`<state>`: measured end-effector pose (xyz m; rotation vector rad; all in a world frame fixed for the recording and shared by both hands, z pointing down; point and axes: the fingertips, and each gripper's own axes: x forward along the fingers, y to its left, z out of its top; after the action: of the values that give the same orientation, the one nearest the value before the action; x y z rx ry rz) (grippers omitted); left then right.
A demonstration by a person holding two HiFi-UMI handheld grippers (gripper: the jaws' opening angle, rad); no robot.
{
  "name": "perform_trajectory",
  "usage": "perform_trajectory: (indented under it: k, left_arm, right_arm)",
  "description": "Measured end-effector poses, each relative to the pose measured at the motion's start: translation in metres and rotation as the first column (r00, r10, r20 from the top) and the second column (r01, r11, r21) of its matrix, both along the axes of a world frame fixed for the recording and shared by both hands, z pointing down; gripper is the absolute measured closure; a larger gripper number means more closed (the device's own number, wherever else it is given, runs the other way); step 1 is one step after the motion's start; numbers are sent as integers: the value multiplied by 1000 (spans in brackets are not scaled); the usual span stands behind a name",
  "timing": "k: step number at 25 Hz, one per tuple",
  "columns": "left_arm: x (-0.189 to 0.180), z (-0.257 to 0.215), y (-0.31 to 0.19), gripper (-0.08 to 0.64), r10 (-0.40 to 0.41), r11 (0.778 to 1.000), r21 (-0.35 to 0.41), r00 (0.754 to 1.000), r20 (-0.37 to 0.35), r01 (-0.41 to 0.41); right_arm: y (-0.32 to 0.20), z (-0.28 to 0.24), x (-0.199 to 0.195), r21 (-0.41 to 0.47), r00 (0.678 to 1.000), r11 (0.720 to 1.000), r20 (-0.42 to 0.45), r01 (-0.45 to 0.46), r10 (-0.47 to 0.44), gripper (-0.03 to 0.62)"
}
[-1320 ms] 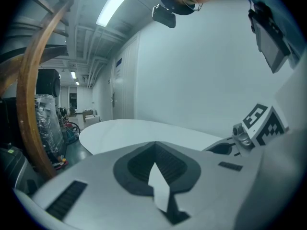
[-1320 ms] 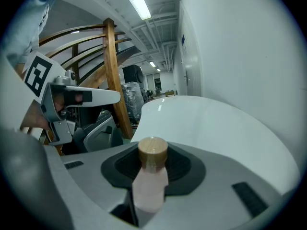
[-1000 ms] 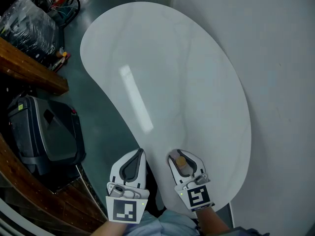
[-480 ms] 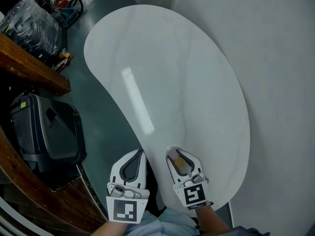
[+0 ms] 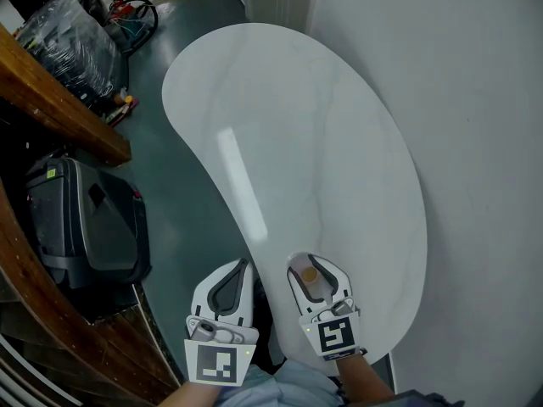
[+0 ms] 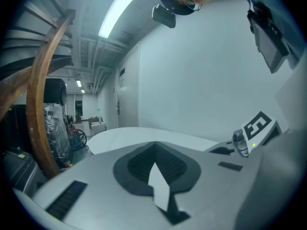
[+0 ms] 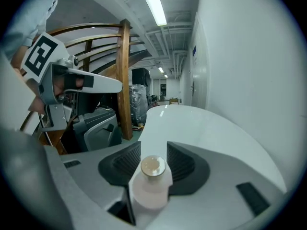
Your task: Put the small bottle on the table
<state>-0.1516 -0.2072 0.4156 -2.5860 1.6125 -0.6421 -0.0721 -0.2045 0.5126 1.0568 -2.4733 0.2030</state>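
Note:
The small bottle (image 5: 310, 275), white with a tan cap, stands upright near the front end of the white kidney-shaped table (image 5: 314, 142). My right gripper (image 5: 308, 263) is around it with its jaws opening. In the right gripper view the small bottle (image 7: 152, 181) rises between the dark pads (image 7: 125, 163), and a gap shows on each side of its cap. My left gripper (image 5: 243, 264) hangs beside the table's left edge over the floor. Its tips meet, with nothing held, in the left gripper view (image 6: 155, 145).
A grey-black case (image 5: 85, 227) sits on the dark floor left of the table. A curved wooden railing (image 5: 51, 100) runs along the left, with a plastic-wrapped bundle (image 5: 72, 32) and cables behind it. A white wall (image 5: 484, 142) borders the table's right side.
The right gripper's jaws have spread wider around the bottle, which stays standing on the table. The head view has shifted a little; the left gripper holds its place.

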Motion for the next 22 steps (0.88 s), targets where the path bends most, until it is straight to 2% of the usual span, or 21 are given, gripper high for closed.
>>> perform_trajectory:
  k: [2,5,8,9,12,15,18,20,22]
  left_arm:
    - [0,-4,3,560,-11,1000,8,1000,-4,11]
    - [2,-12,7,560,-84,996,12,991,-101,86]
    - [12,-25,9,560,-16,997,82,1000,-7,17]
    - [14,-30,9,560,-13,995,97,1000,-4,13]
    - [20,-40,12,560,-72,991,102,992,-104,82]
    - [33,-55,13,560,-1,985,170,1000,4,0]
    - [42,-69,15,560,5,977,212,1000,18,-9]
    - [43,-75,16,560,-32,976,216,999,-44,41]
    - [40,-76,19,560,-107,973,185,980,-166,137]
  right_arm:
    - [-4,-13,2,67,1000,997,-17,23,-22,425]
    - [-6,-33,4,126,1000,992,13,18,-20,427]
    - [-6,-57,8,184,999,983,46,17,-26,486]
    - [-7,-68,9,206,996,979,87,-3,-15,512]
    - [-10,-107,13,255,971,963,236,-85,23,560]
    - [-9,-132,22,281,962,954,270,-109,31,580]
    - [-7,-152,32,294,954,948,298,-121,29,589]
    - [-5,-160,37,304,951,944,309,-125,27,591]
    - [-4,-163,41,312,950,941,312,-127,24,591]
